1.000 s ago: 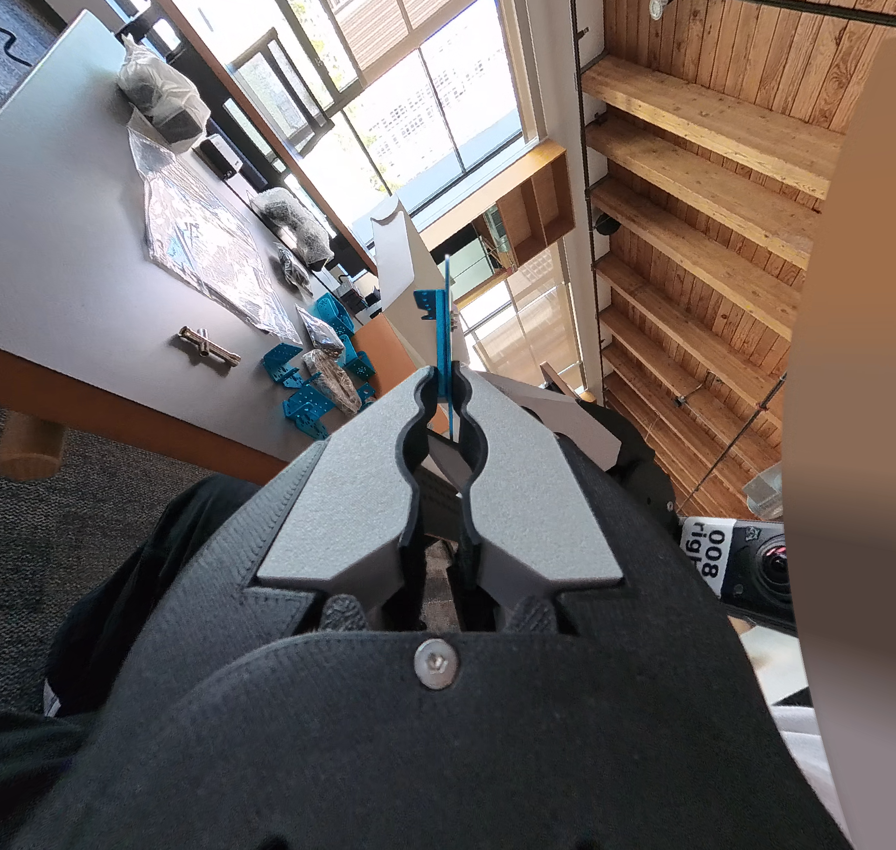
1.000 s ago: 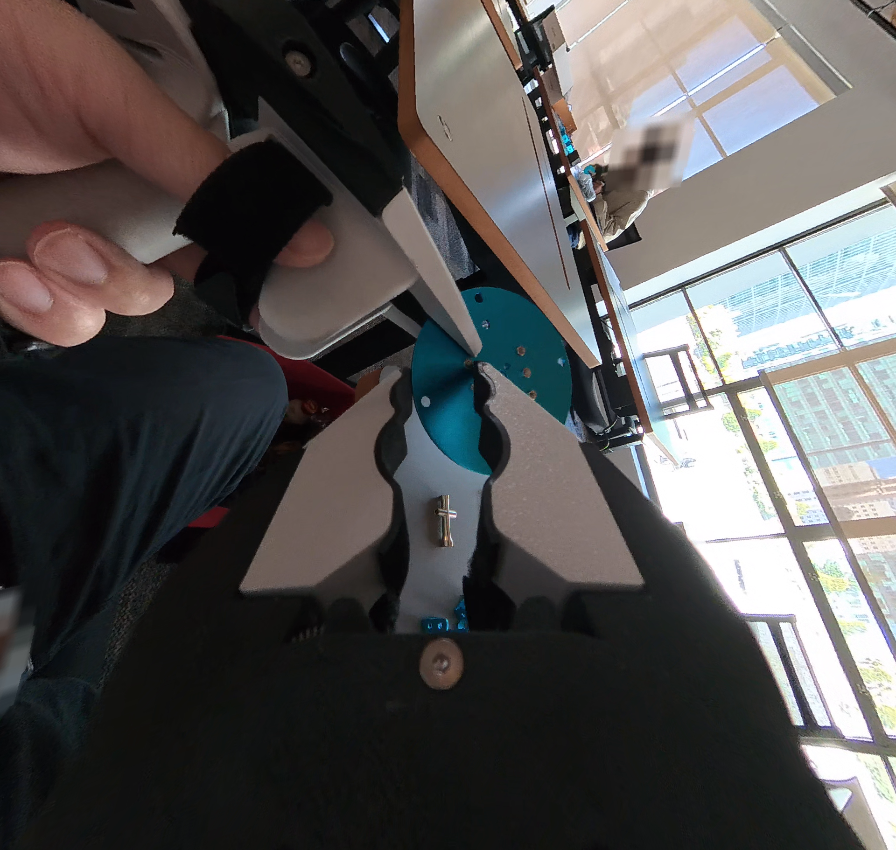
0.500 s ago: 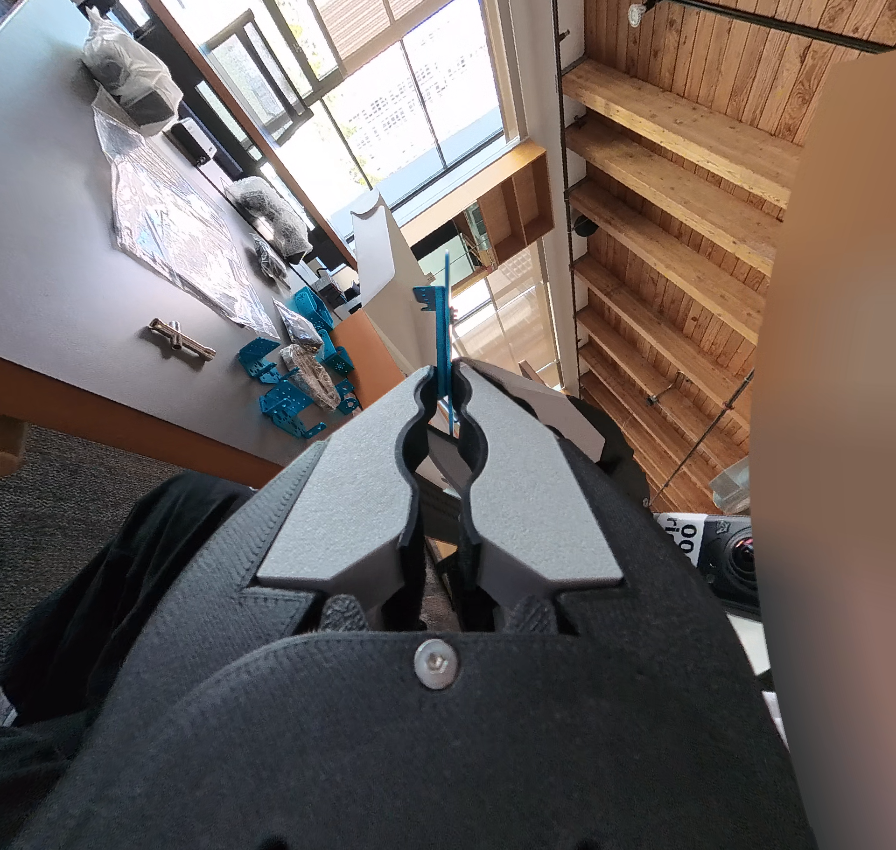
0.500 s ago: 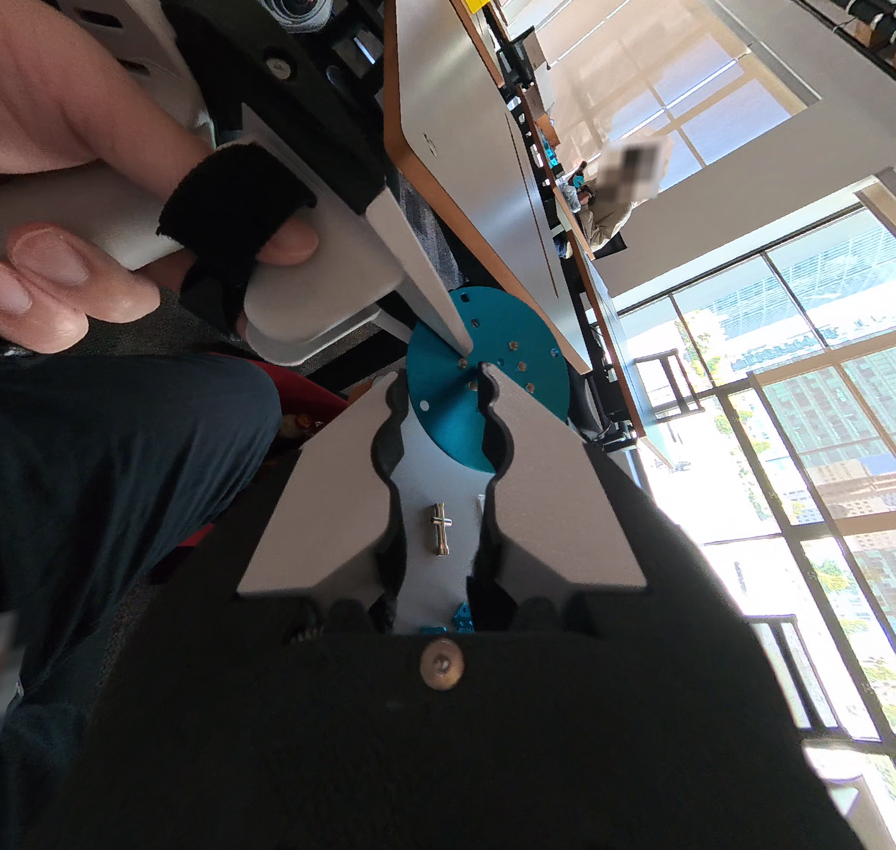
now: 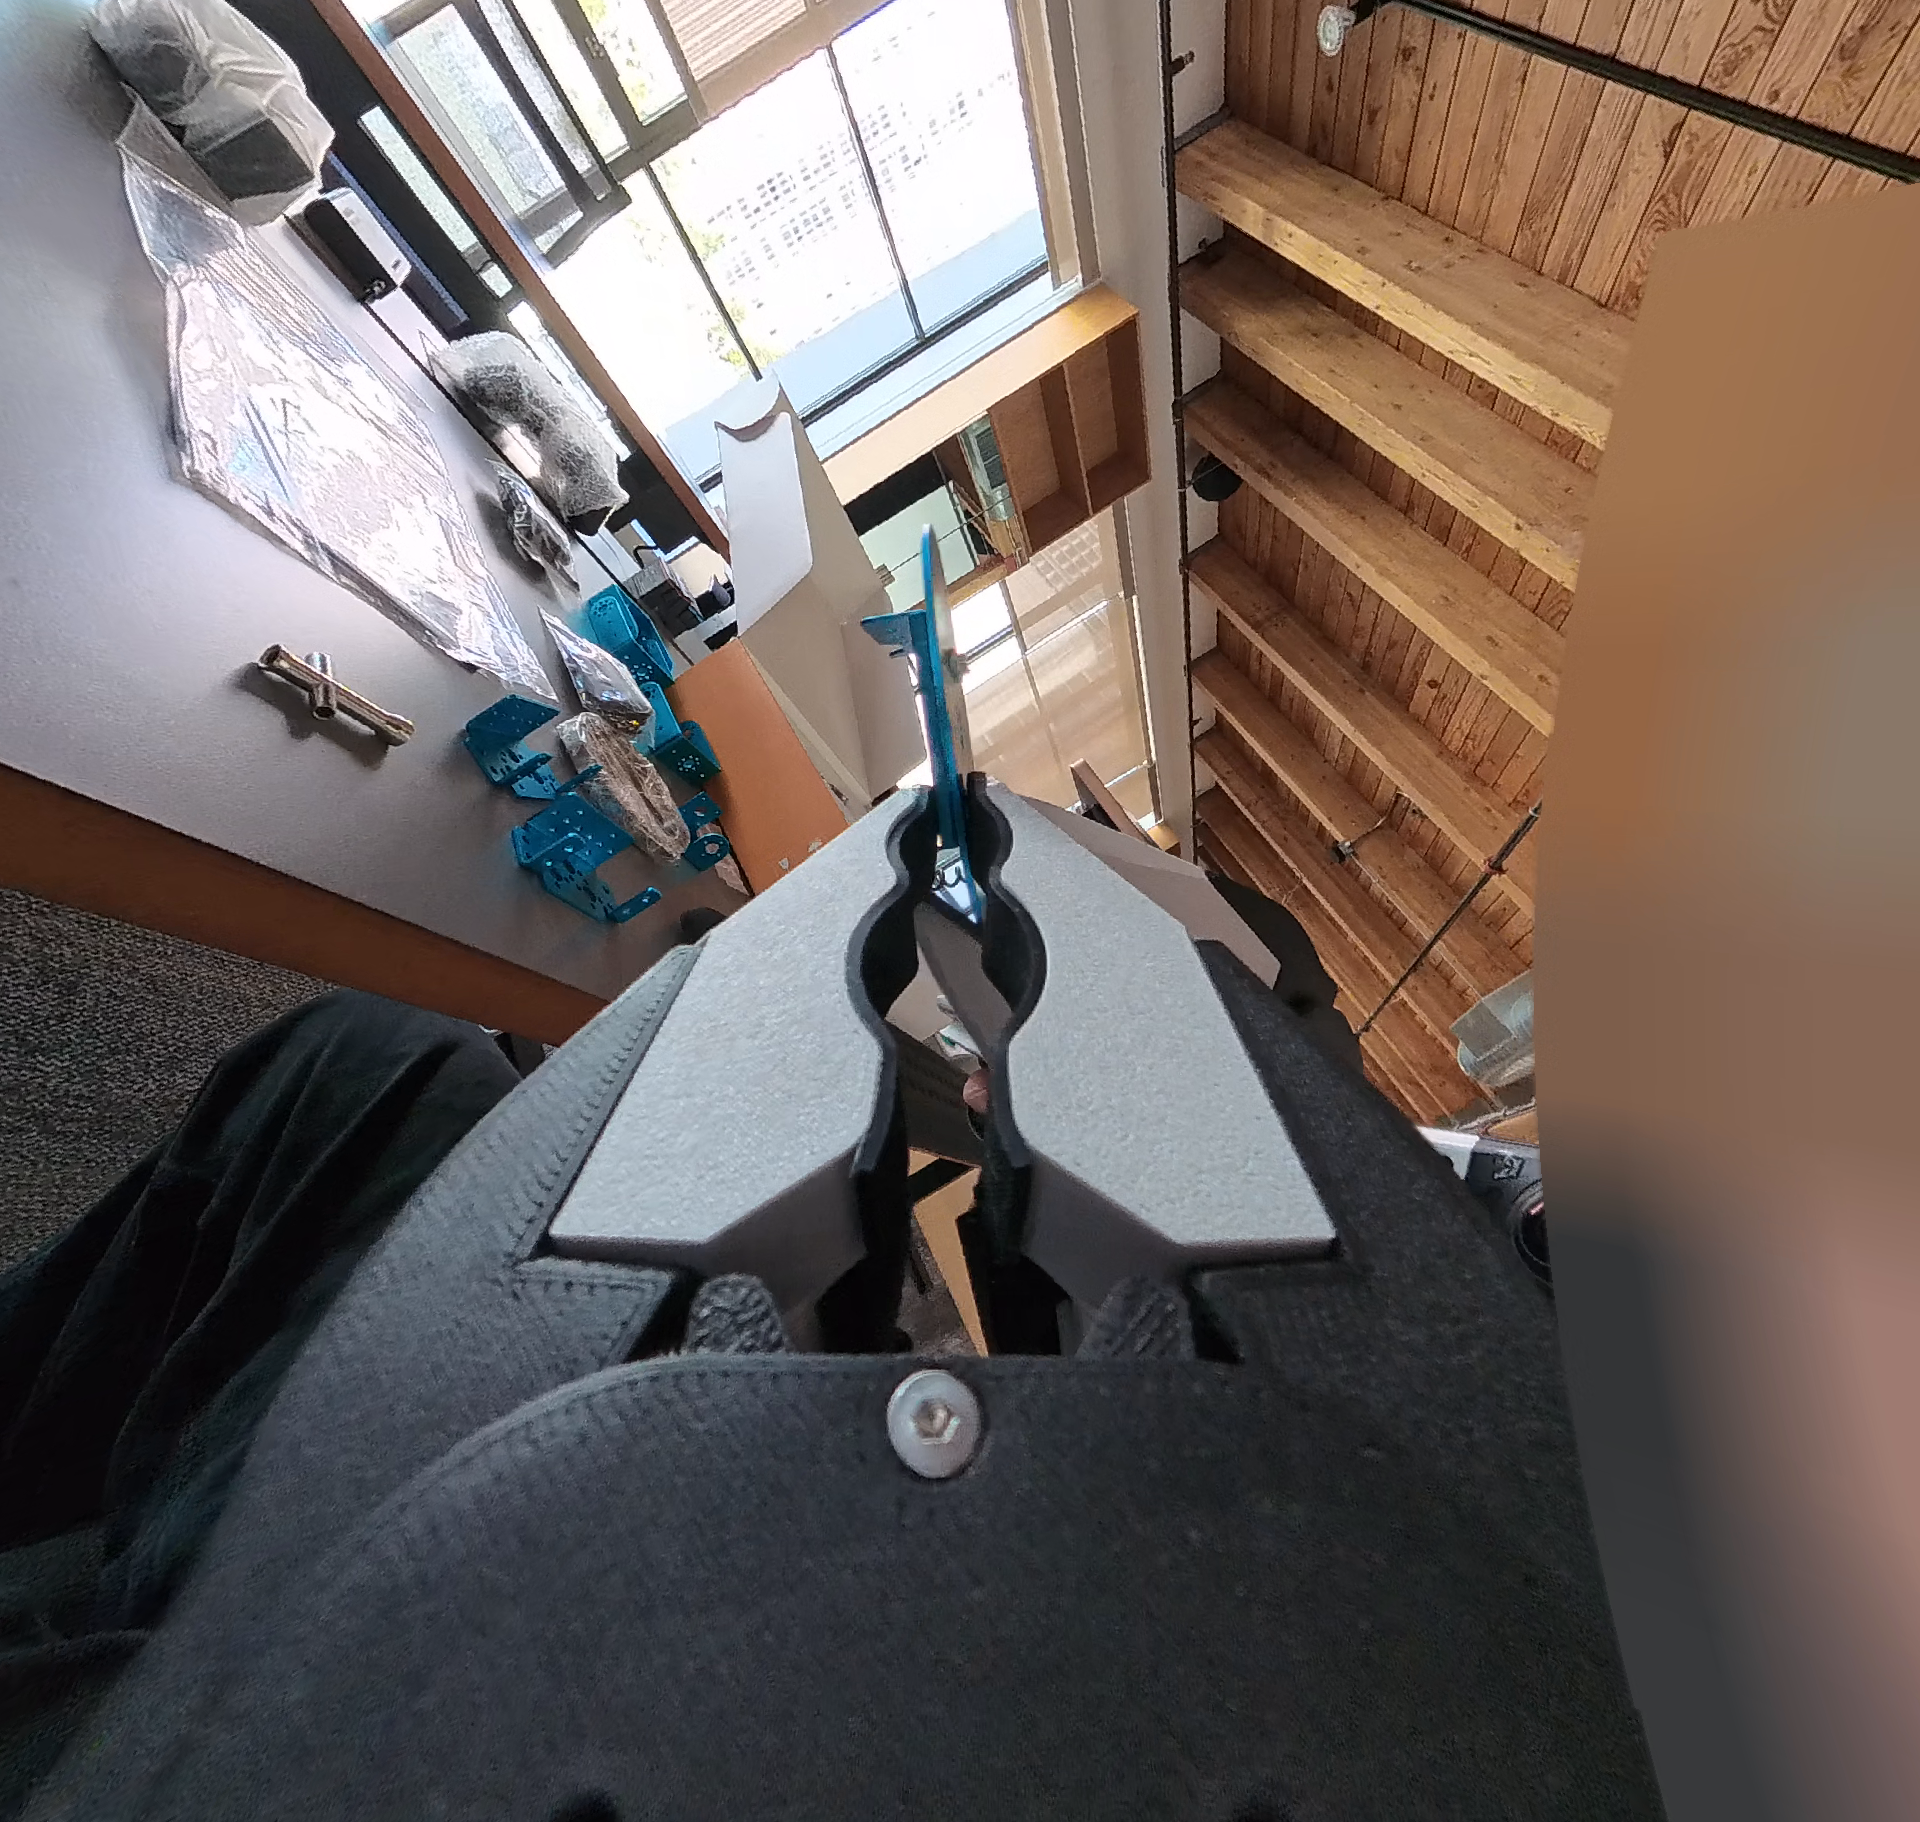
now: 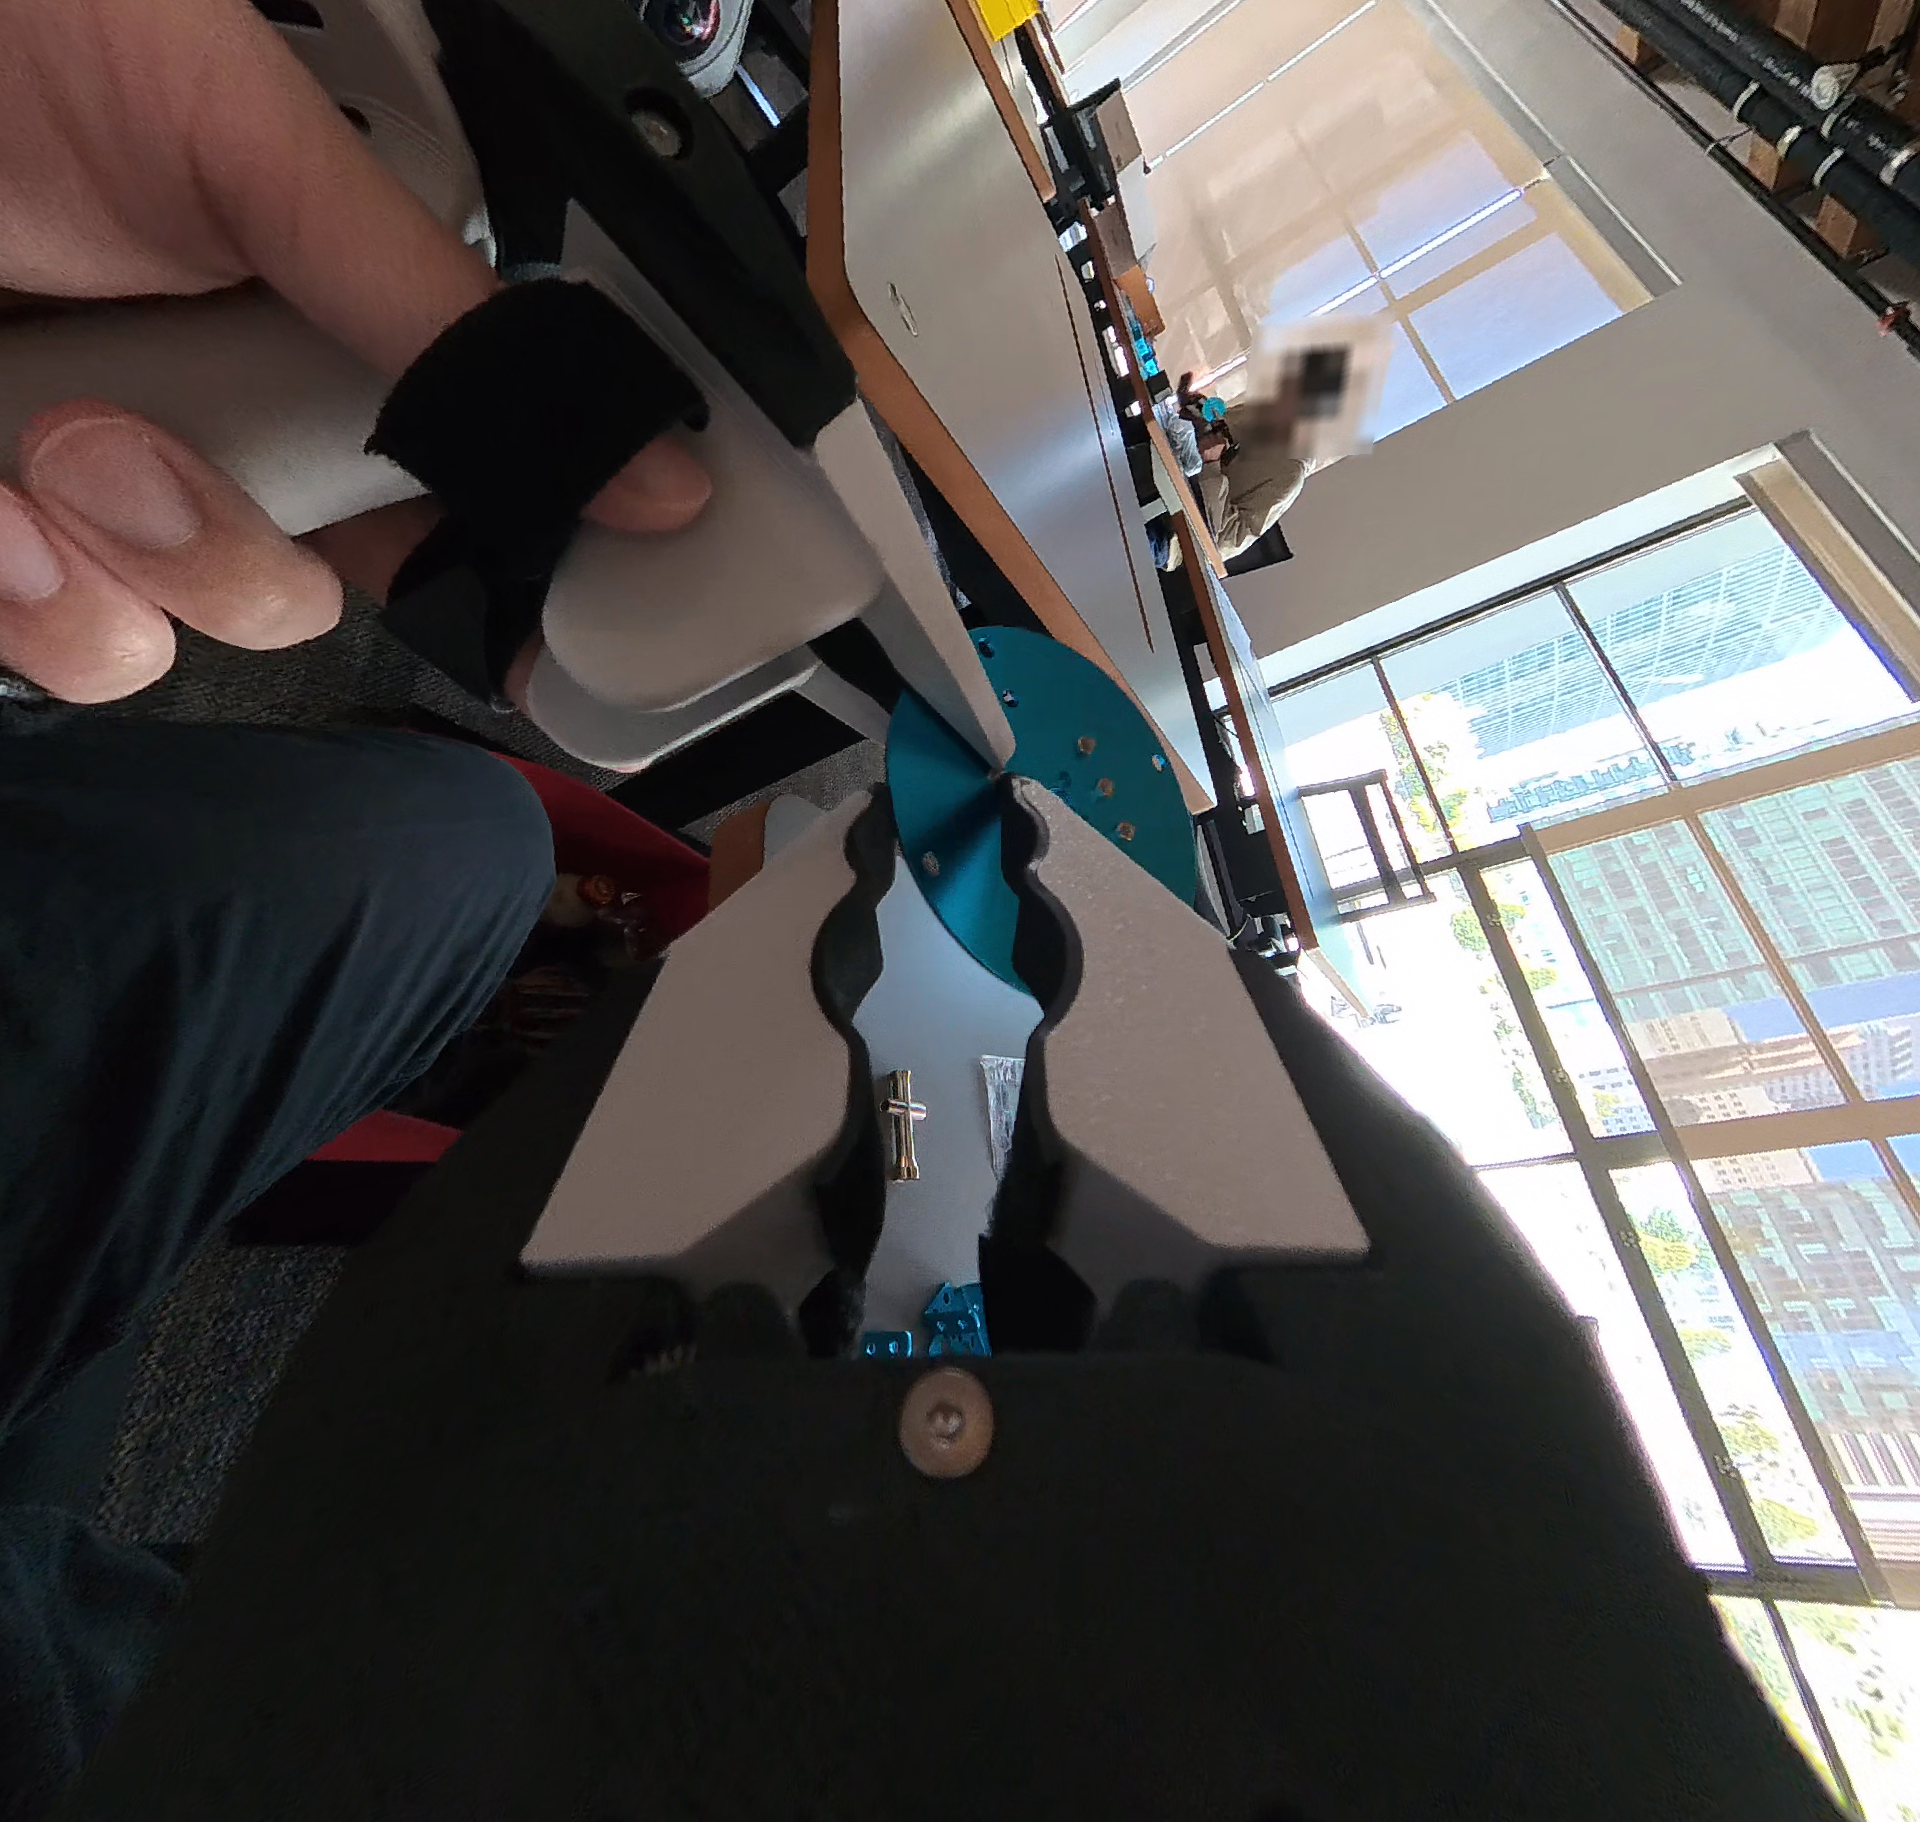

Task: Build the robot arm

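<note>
Blue disc [image 5: 943, 692] edge-on in left tongs [image 5: 948, 785], perforated face [image 6: 1049, 796] from right view

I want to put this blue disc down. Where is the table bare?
The table is bare between the foil sheet, the cross wrench and its edge. It is crowded around the blue brackets and small bags.

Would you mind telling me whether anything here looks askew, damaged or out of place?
Nothing looks damaged or spilled. The left gripper is shut on the blue disc, holding it edge-on in the air. The right gripper is open beside the disc. Blue brackets and bagged parts lie loosely scattered on the grey table.
</note>
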